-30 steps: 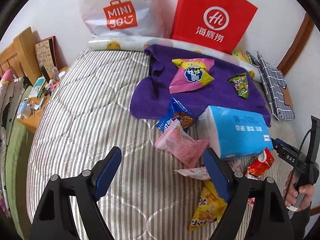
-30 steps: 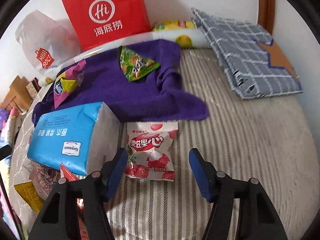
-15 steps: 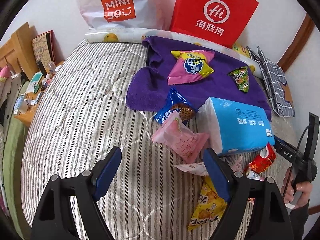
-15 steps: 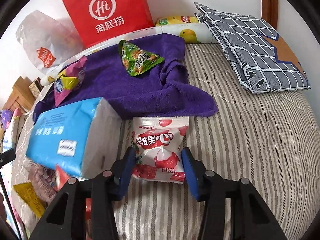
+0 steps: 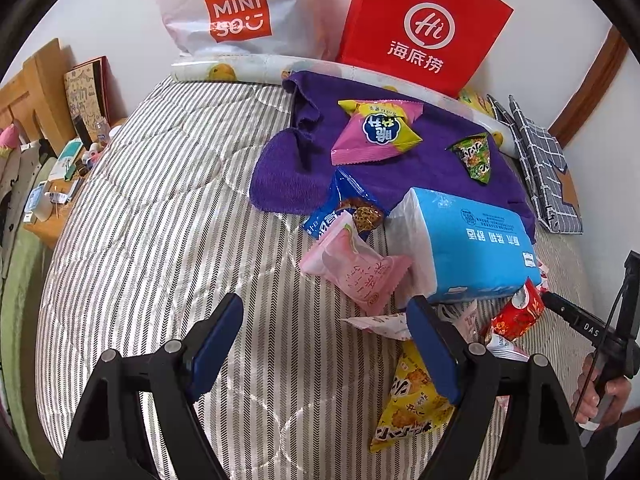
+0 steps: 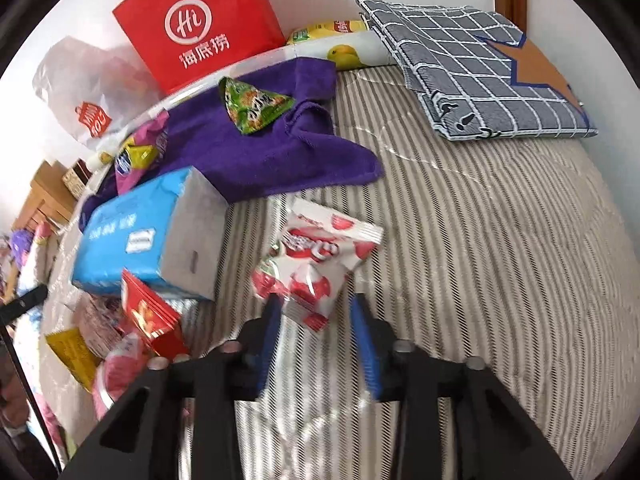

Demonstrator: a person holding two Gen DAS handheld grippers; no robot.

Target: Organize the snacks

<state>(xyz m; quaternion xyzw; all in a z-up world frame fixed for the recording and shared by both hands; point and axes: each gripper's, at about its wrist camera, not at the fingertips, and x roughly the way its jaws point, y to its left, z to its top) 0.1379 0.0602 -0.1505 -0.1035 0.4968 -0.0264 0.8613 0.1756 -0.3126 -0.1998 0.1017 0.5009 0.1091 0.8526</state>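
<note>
The right gripper [image 6: 316, 316] had just closed on the red-and-white snack packet [image 6: 316, 264] at frame centre, while the left gripper [image 5: 324, 344] stood wide open and empty at lower centre.

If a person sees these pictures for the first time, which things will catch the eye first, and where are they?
The bright red paper bag against the wall at the head of the bed stands out first, with the purple towel spread just below it, a green snack packet lying on top. Close to the camera, the right gripper is shut on a red-and-white snack packet, lifted beside the blue tissue pack.
</note>
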